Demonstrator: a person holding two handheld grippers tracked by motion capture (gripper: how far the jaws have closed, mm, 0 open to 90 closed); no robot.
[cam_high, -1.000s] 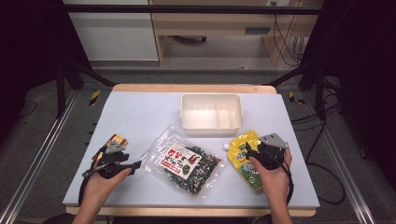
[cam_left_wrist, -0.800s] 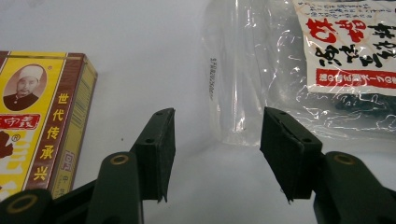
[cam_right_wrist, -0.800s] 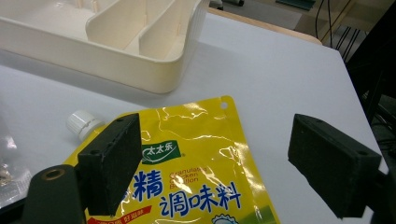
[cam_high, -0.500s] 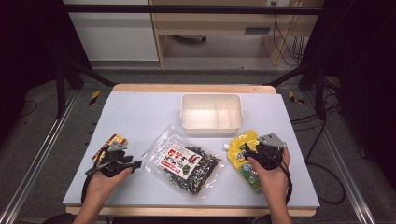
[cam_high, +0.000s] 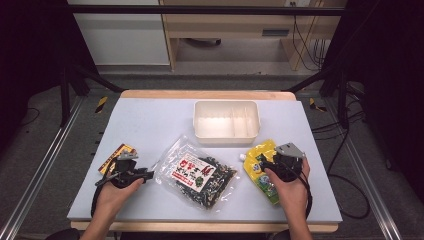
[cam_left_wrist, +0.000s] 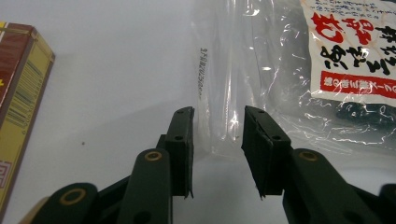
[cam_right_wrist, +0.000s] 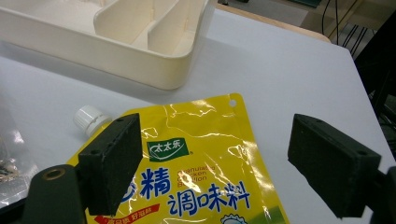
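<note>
A clear bag of dark dried food with a red-and-white label (cam_high: 197, 172) lies mid-table. My left gripper (cam_high: 149, 174) is at the bag's left edge. In the left gripper view its jaws (cam_left_wrist: 218, 121) have just been closing. The bag's clear sealed edge (cam_left_wrist: 224, 93) lies in the narrow gap between them, and the pads are not pressing on it. A yellow spouted seasoning pouch (cam_high: 262, 175) lies at the right. My right gripper (cam_high: 267, 165) rests over it, and in the right gripper view it (cam_right_wrist: 219, 149) stands wide open above the pouch (cam_right_wrist: 205, 186) and its white cap (cam_right_wrist: 88, 119).
A cream divided tray (cam_high: 227, 131) stands behind the bag and shows as a tray wall (cam_right_wrist: 154, 70) beyond the pouch. A small brown-and-yellow box (cam_high: 116, 155) lies behind the left hand, and the box (cam_left_wrist: 18, 93) sits left of the jaws.
The left hand has shifted slightly toward the front edge, uncovering the small box behind it. The right hand and the pouch have not moved.
</note>
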